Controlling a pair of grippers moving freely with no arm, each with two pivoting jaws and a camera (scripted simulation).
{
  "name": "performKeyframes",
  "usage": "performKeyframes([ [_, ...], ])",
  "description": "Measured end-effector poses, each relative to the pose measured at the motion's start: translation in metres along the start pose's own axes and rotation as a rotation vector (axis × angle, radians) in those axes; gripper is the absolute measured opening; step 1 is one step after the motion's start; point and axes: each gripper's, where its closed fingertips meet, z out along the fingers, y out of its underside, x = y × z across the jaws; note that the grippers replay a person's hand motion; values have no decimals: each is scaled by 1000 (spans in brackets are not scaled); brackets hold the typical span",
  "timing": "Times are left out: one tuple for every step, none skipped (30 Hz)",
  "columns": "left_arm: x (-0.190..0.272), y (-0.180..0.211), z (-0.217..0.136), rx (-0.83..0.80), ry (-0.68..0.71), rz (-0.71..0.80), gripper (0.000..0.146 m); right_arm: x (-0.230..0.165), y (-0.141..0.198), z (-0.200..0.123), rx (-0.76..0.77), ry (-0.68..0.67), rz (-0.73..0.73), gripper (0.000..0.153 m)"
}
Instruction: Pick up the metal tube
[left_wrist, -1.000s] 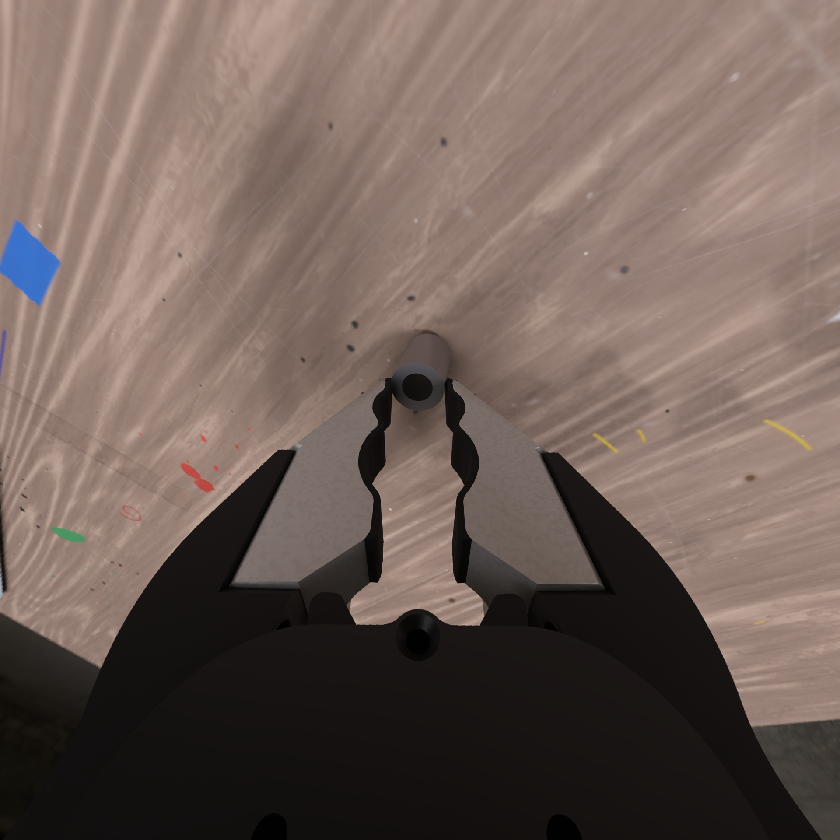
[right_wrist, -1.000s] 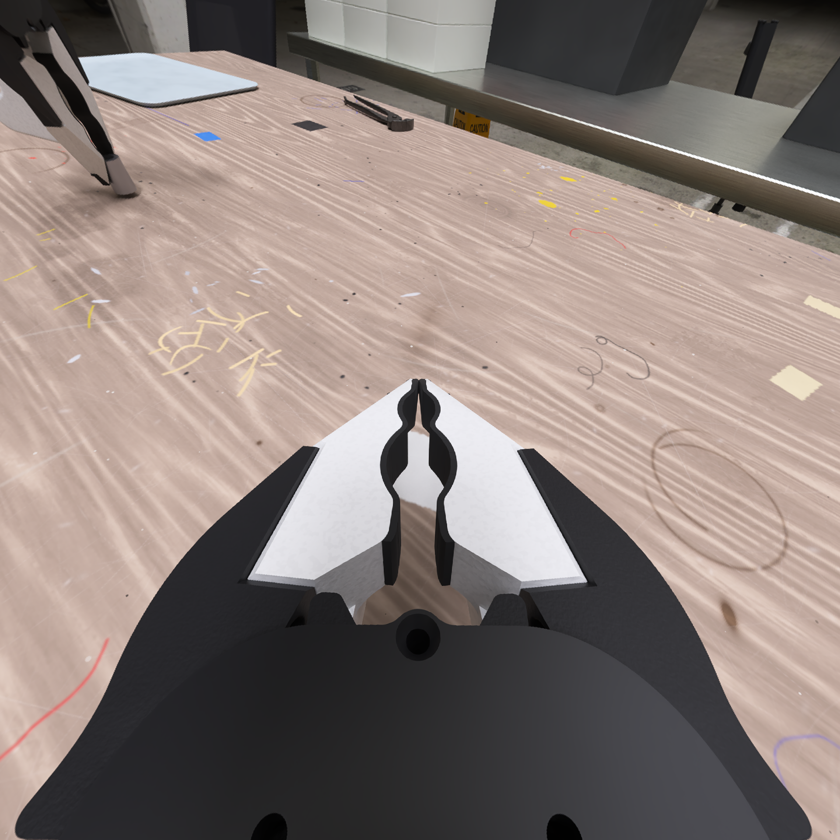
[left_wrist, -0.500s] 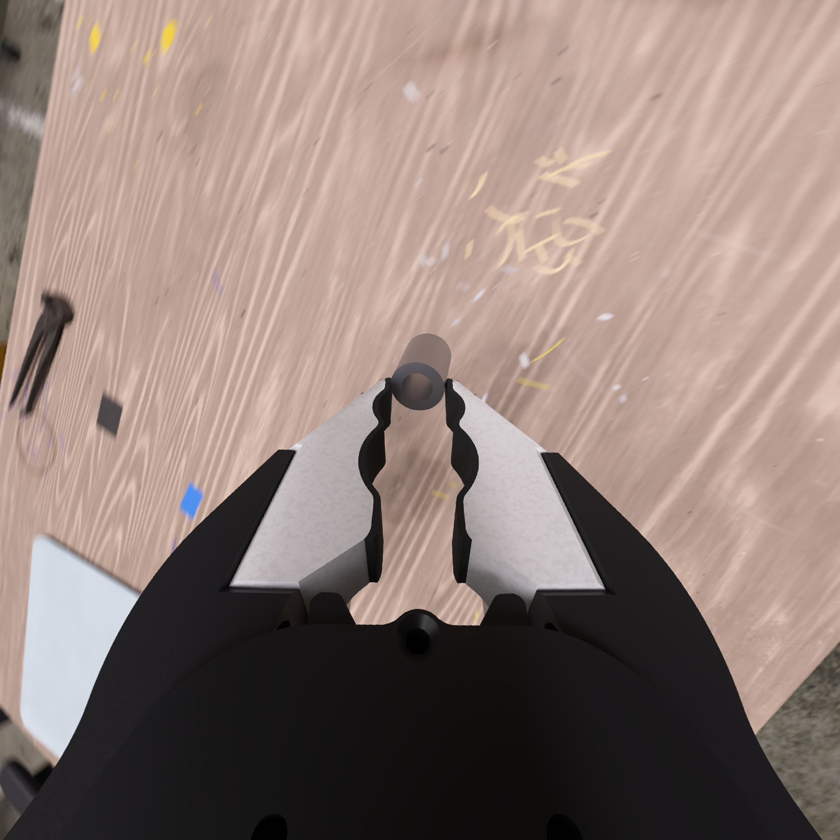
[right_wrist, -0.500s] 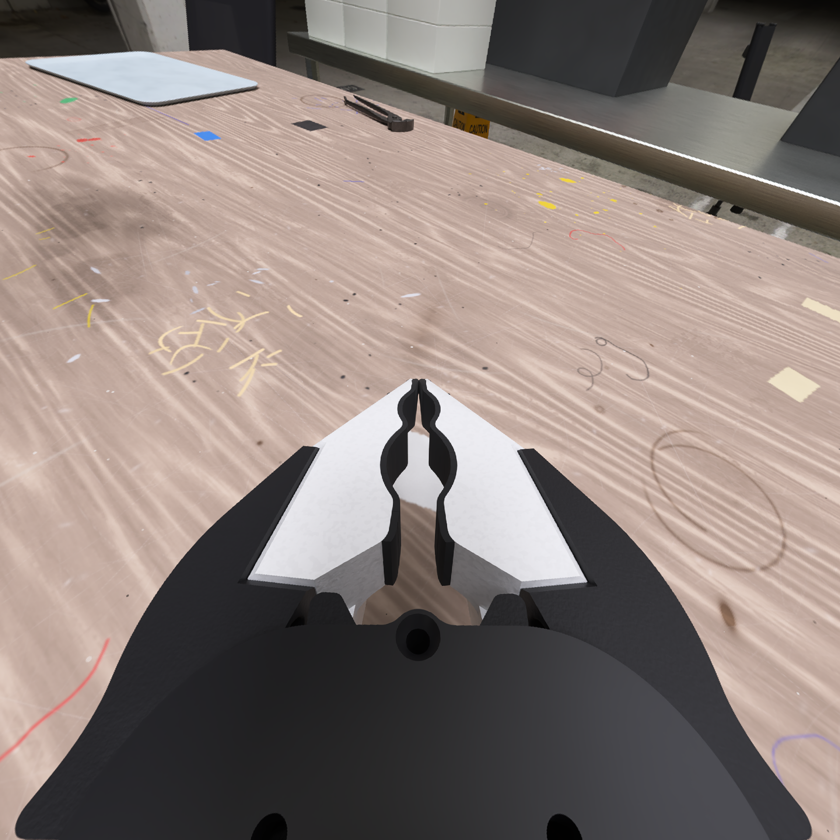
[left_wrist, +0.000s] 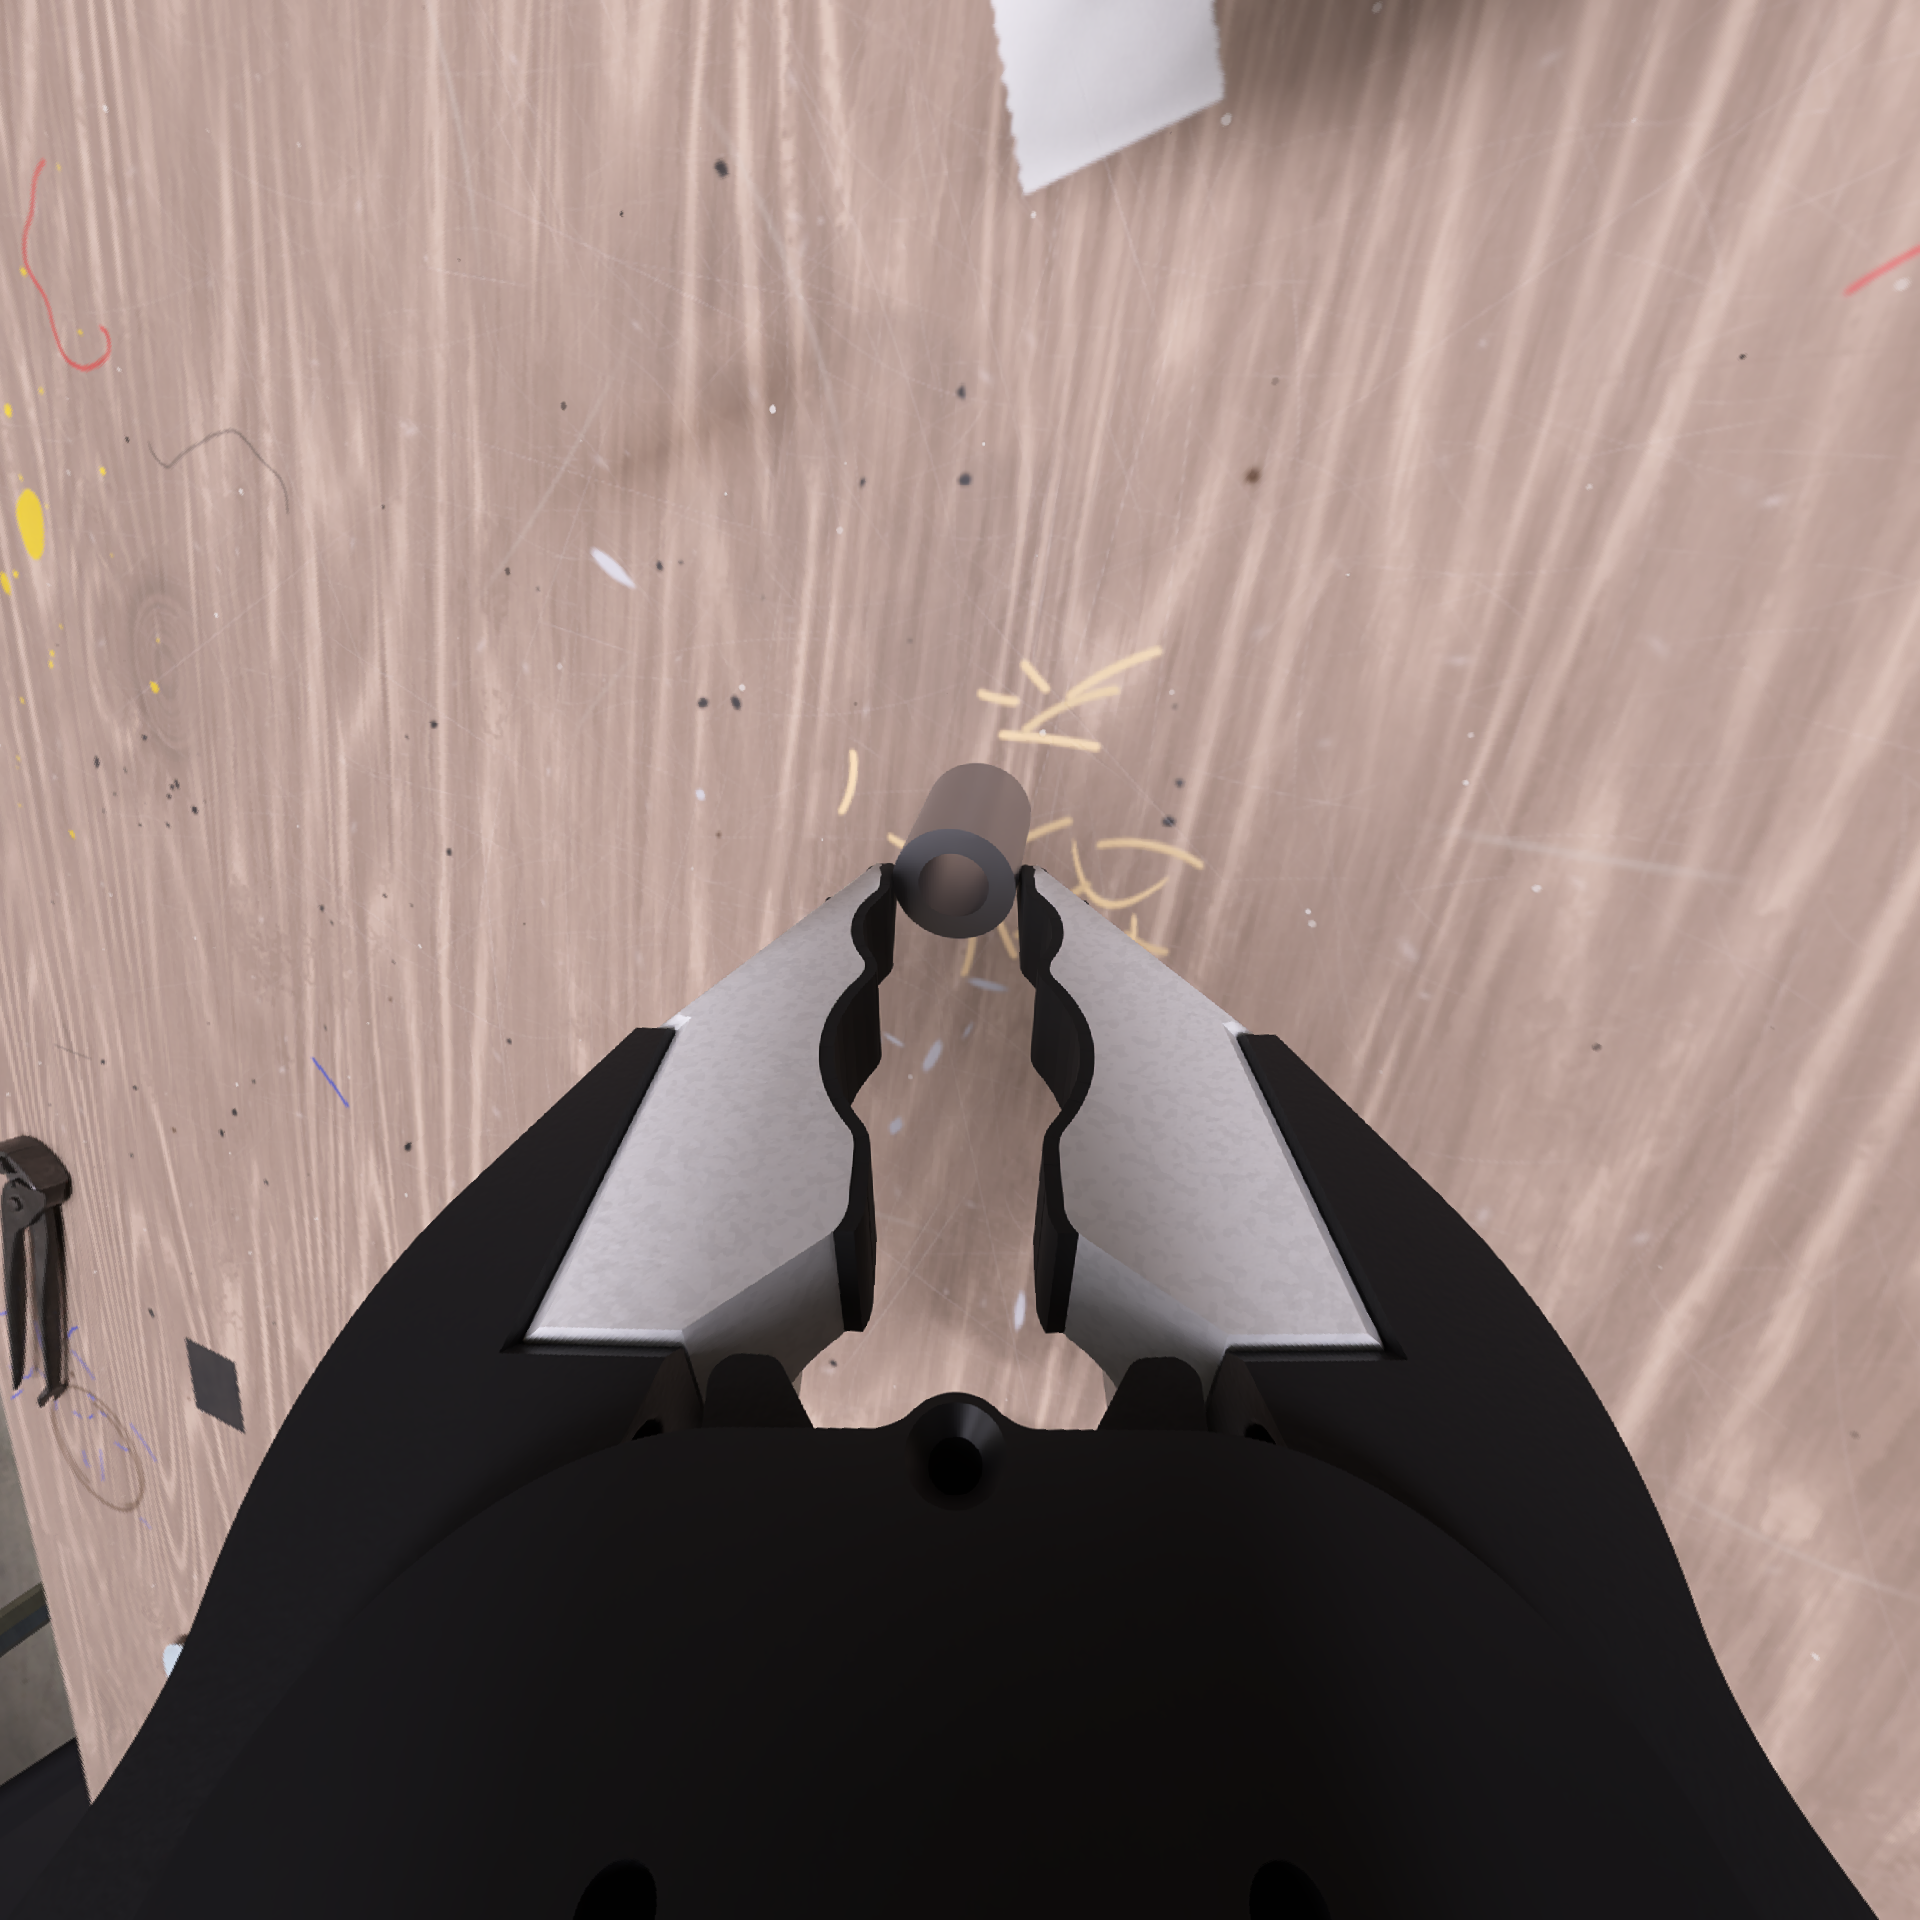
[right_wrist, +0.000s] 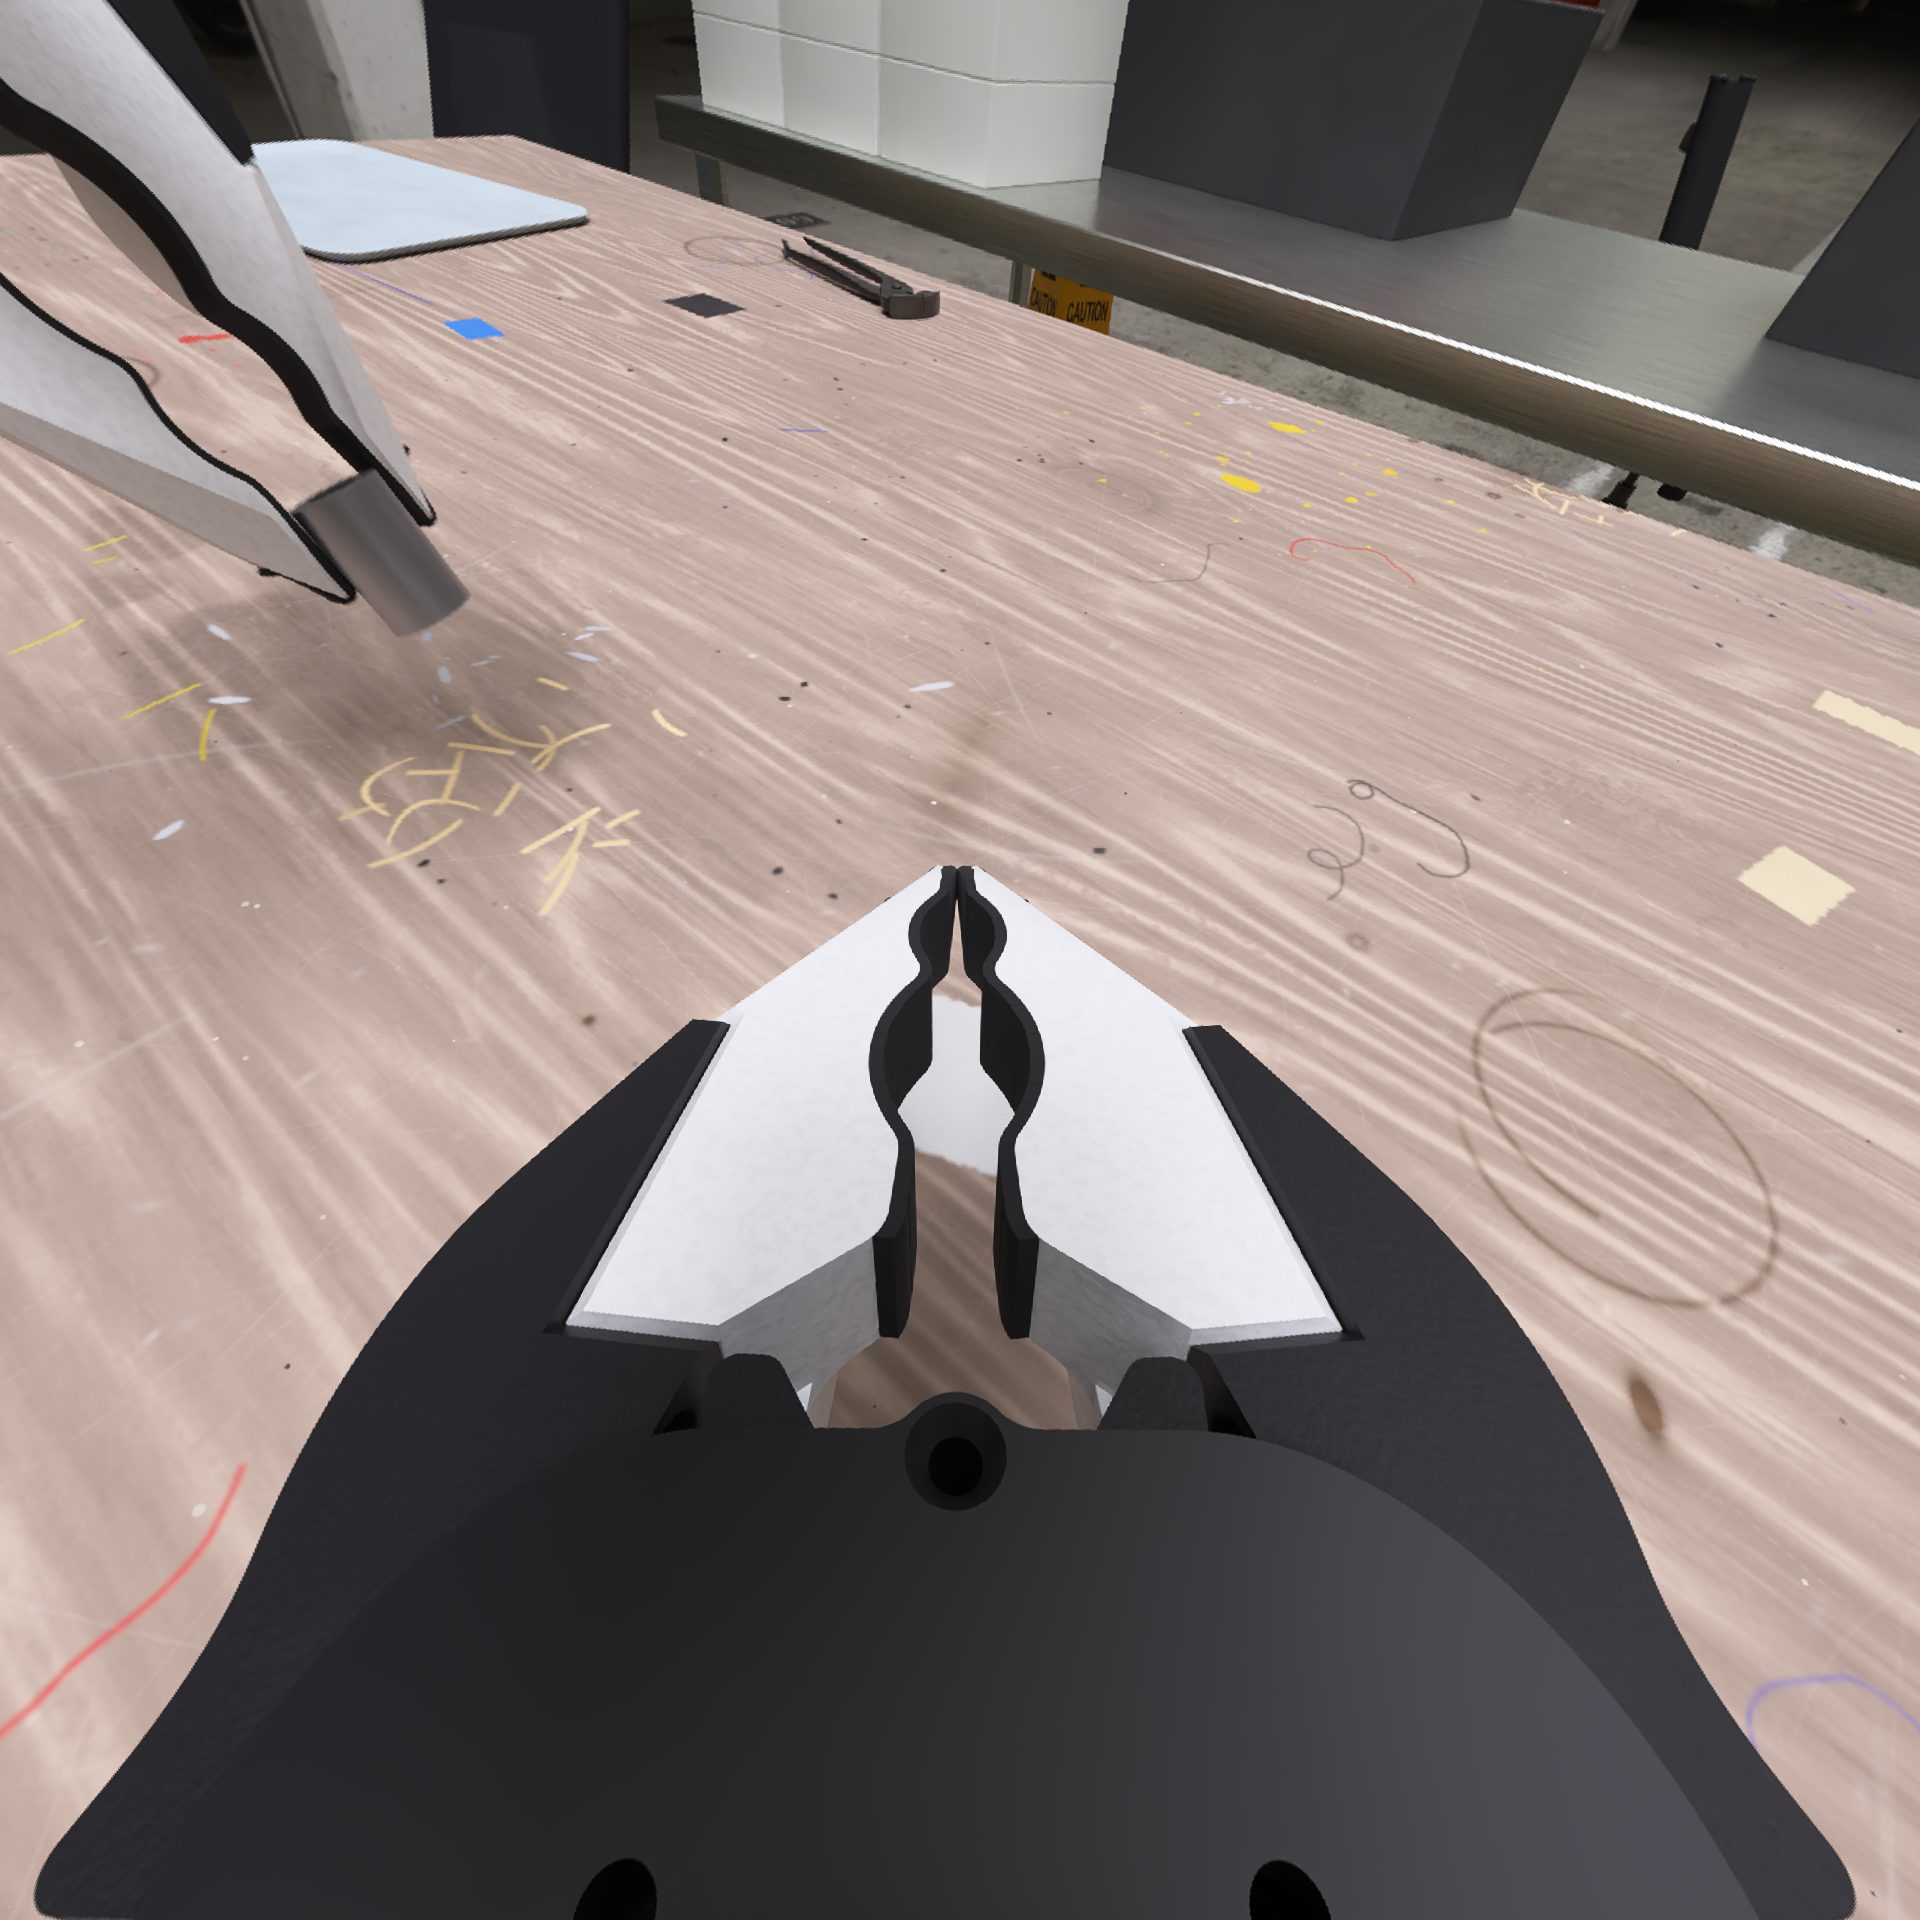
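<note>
Left wrist view: my left tool (left_wrist: 954, 883) grips the metal tube (left_wrist: 961, 868) at its very tips, jaws narrowed onto the tube's sides. The open bore faces the camera; the far end points down at the counter (left_wrist: 1558, 727), above a patch of pale yellow scratch marks (left_wrist: 1081, 717). A white sheet (left_wrist: 1107, 83) lies at the top edge, dark pliers (left_wrist: 36, 1268) at the far left.

Right wrist view: my right tool (right_wrist: 956, 883) is closed with nothing in it, tips all but touching, held over bare wood. Upper left, the left tool (right_wrist: 358, 540) carries the tube (right_wrist: 384, 561) clear of the counter (right_wrist: 1143, 675), tilted, lower end just above the surface. Beyond: a pale mat (right_wrist: 405, 197), the pliers (right_wrist: 862, 281), a steel bench (right_wrist: 1455, 291).
</note>
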Motion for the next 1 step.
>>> performKeyframes([
  [0, 0, 3, -2, -4, 3, 23, 0, 0, 0, 0, -2, -1, 0],
])
